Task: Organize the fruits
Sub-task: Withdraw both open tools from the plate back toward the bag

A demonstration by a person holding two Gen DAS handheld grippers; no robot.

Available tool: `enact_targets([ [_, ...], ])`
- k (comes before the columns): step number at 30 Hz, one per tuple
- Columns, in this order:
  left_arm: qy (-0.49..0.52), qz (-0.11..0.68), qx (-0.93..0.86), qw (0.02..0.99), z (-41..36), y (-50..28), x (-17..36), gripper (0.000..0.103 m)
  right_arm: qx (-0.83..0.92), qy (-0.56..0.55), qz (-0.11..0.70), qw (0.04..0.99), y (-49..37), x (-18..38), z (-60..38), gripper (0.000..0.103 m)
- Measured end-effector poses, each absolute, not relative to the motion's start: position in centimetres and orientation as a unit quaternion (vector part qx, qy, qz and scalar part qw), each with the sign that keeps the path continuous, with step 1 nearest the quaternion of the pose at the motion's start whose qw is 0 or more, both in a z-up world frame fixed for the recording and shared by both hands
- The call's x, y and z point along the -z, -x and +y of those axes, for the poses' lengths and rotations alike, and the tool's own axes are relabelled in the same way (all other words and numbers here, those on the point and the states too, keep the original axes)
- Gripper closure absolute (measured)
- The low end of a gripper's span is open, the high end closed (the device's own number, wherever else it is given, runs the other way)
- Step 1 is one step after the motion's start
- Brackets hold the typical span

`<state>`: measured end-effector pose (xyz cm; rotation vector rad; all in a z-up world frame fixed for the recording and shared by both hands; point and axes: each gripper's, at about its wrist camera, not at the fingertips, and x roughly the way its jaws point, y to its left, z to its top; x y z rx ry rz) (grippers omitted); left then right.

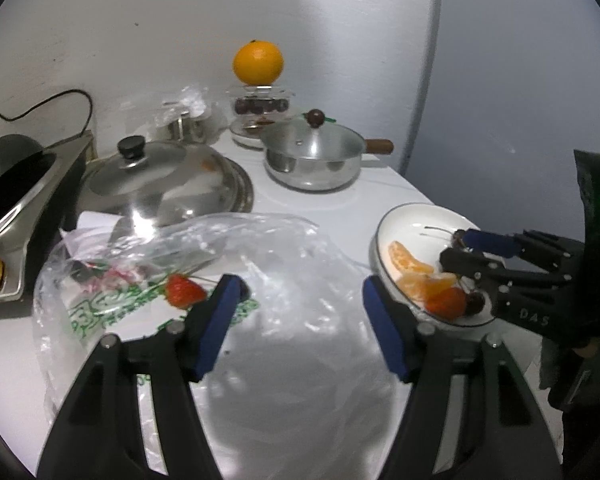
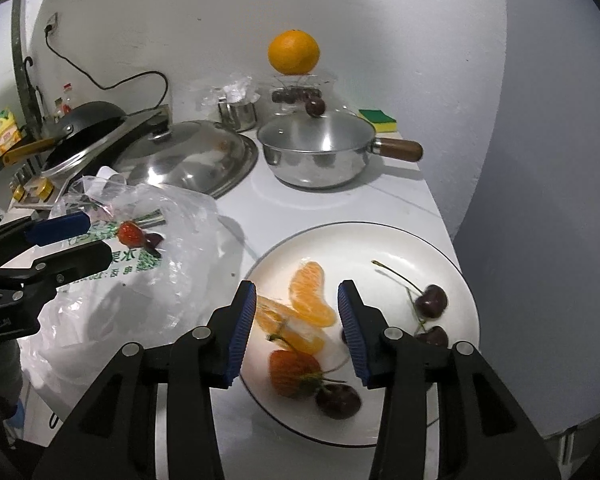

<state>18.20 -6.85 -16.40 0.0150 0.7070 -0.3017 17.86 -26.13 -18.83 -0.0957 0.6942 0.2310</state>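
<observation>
Closest to my left claw (image 1: 302, 300) lies a crumpled clear plastic bag (image 1: 284, 264) with green print, spread on the white counter (image 1: 324, 200). One strawberry (image 1: 184, 291) lies on the bag just beside the tip of the left finger, outside the gap and not touching the pad as far as I can see. This claw is released, its blue ribbed pads (image 1: 216, 328) stand well apart and nothing is between them; only the bag is under them.

My right claw (image 2: 296, 312) hangs over a round white plate (image 2: 380, 236) with a thin dark rim. It is also released, narrower than the left one, and it grasps nothing. Seen through the gap are glossy orange segments (image 2: 312, 296), on the plate surface below. Nearer the camera on the plate lie a second strawberry (image 2: 290, 372) with a green leaf and a dark cherry (image 2: 338, 400); two more cherries (image 2: 431, 301) with thin stems lie to the right side.

Further back stand a shiny steel saucepan (image 2: 316, 160) with glass lid and wooden handle, a domed metal lid (image 2: 196, 156), and a whole orange (image 2: 294, 52) resting on a glass jar (image 1: 260, 106) of dark fruits.
</observation>
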Motion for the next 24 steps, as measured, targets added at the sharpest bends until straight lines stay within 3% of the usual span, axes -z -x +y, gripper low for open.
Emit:
enact_targets([
  [24, 0.011, 0.348, 0.098, 0.932, 0.2, -17.9, 16.5, 0.037, -0.165, 0.070, 0.319, 0.931, -18.3, 17.7, -18.4, 0.058],
])
